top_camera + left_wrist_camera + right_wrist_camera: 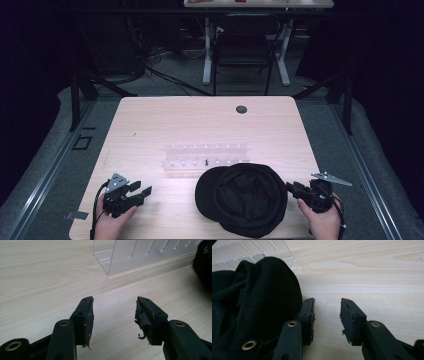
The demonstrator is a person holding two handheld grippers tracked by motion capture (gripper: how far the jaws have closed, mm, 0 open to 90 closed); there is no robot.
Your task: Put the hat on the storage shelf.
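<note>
High view: left gripper (142, 192) rests near the worktop's (150, 120) front-left edge, jaws released on bare wood, with open room toward the clear rack (205, 157). Black cap (242, 197) lies at front centre. Right gripper (291, 187), jaws released, sits just beside the cap's right edge.

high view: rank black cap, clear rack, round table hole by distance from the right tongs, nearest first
From the right tongs:
1. black cap, right beside them, toward the table's middle at the near edge.
2. clear rack, behind the cap, mid-table.
3. round table hole, near the far edge.
</note>
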